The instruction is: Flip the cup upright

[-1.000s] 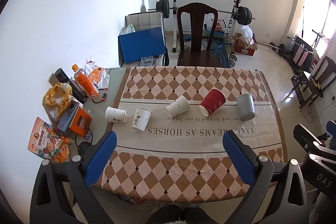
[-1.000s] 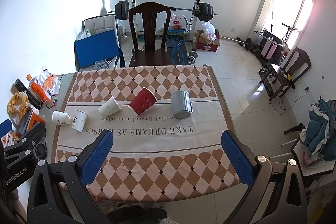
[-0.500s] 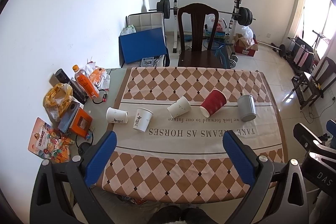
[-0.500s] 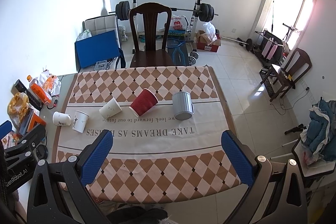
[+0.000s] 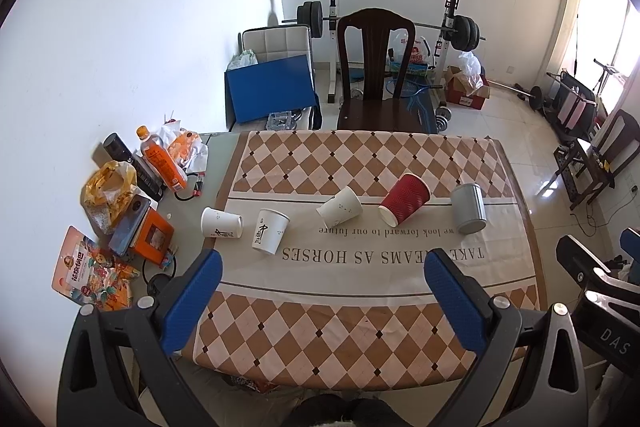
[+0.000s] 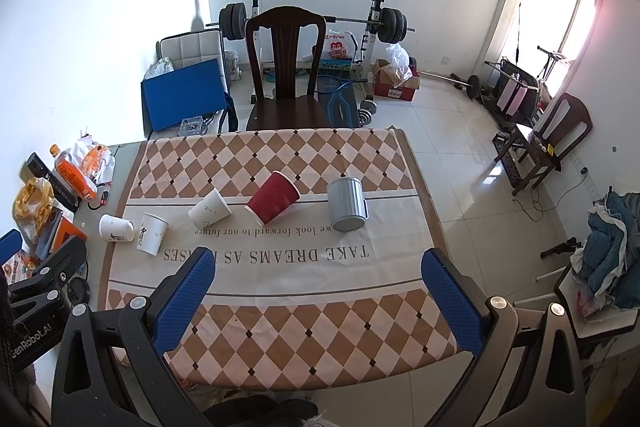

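Note:
Several cups lie on their sides in a row across the table: a grey metal mug at the right, a red ribbed paper cup, and three white paper cups; they also show in the right wrist view. My left gripper is open and empty, high above the table's near edge. My right gripper is open and empty, also well short of the cups.
The table carries a checked cloth with printed text. Clutter sits on its left end: an orange bottle, snack bags, a yellow bag. A dark wooden chair stands behind the table, with a weight rack beyond.
Both views have drawn back and up slightly, so the table and cups look a little smaller. The cups have not moved. Both grippers stay open.

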`<state>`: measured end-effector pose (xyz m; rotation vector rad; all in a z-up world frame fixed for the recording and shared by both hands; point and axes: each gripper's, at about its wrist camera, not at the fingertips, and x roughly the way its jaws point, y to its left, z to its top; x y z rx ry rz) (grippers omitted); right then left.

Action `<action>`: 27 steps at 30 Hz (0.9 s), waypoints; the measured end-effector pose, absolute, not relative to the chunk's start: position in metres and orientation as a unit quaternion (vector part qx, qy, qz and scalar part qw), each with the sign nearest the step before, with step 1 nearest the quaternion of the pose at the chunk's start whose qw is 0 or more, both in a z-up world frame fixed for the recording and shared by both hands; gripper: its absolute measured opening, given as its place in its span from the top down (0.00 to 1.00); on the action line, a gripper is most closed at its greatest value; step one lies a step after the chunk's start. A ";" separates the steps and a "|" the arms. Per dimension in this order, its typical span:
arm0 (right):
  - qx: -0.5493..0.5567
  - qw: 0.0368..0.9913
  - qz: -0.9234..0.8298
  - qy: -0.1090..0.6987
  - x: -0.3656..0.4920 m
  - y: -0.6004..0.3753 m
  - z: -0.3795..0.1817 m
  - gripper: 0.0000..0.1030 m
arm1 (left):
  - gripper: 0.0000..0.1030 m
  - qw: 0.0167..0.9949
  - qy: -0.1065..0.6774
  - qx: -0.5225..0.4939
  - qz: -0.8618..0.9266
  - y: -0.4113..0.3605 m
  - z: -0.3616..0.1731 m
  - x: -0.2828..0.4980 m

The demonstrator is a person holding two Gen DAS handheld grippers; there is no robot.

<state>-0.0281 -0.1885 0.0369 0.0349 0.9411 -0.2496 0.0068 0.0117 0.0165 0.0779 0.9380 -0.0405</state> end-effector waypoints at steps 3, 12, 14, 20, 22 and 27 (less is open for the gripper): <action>0.018 0.884 -0.120 0.451 -0.028 -0.188 0.037 0.00 | 0.00 0.891 0.452 0.037 -0.020 0.012 0.017 0.006; 0.017 0.884 -0.119 0.452 -0.028 -0.186 0.038 0.00 | 0.00 0.892 0.451 0.037 -0.020 0.012 0.015 0.005; 0.018 0.884 -0.120 0.451 -0.029 -0.187 0.038 0.00 | 0.00 0.892 0.450 0.037 -0.021 0.012 0.015 0.005; 0.017 0.884 -0.120 0.451 -0.029 -0.186 0.038 0.00 | 0.00 0.892 0.451 0.035 -0.021 0.013 0.016 0.006; 0.017 0.884 -0.120 0.451 -0.028 -0.186 0.038 0.00 | 0.00 0.892 0.450 0.036 -0.020 0.012 0.015 0.005; 0.016 0.884 -0.120 0.451 -0.025 -0.184 0.043 0.00 | 0.00 0.892 0.449 0.036 -0.020 0.012 0.023 0.010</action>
